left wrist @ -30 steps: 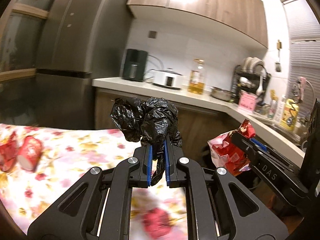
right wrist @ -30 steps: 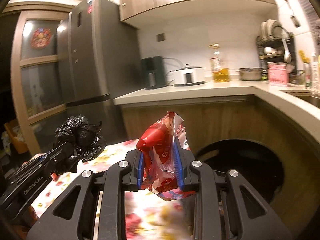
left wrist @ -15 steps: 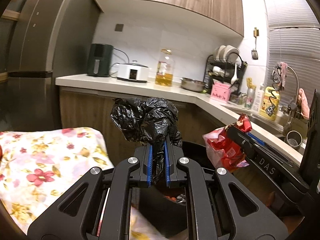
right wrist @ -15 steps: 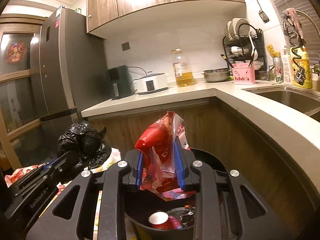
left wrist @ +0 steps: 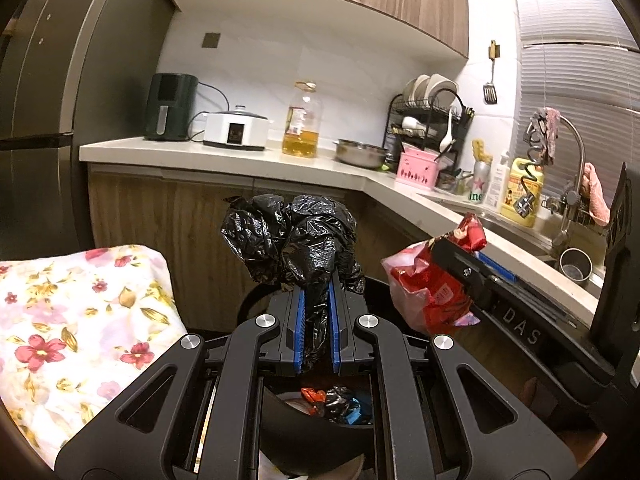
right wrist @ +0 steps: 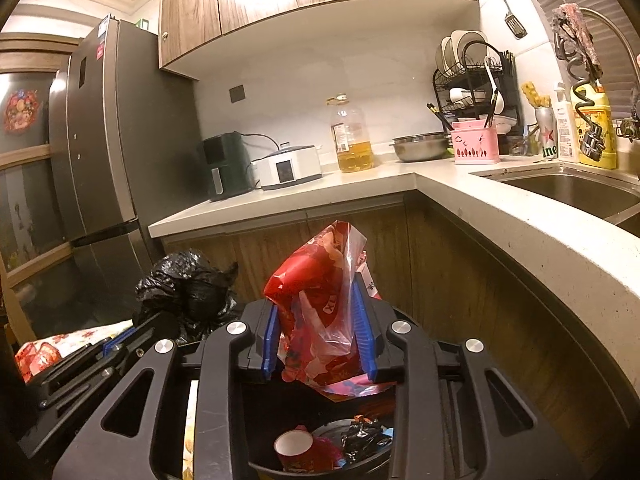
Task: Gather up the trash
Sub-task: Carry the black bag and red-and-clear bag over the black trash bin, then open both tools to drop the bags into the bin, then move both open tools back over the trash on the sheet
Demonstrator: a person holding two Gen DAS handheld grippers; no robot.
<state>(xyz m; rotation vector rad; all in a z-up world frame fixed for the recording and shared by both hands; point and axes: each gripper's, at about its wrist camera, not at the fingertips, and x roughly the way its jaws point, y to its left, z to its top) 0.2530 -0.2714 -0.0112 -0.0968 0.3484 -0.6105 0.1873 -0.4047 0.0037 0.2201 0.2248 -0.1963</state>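
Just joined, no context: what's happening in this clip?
A person is binning trash with two handheld grippers. The left gripper is clamped on a crumpled black plastic bag. The right gripper has a red snack wrapper between its jaws, which have just been opening. Both hang over the black trash bin, which already holds litter.

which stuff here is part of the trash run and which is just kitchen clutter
Part of the job:
- black plastic bag, clamped in the left gripper
- red wrapper, between the pads of the right gripper, whose jaws have just been opening
- bin below, trash already inside

Just lying about:
- oil bottle
- air fryer
- dish rack
- floral cloth
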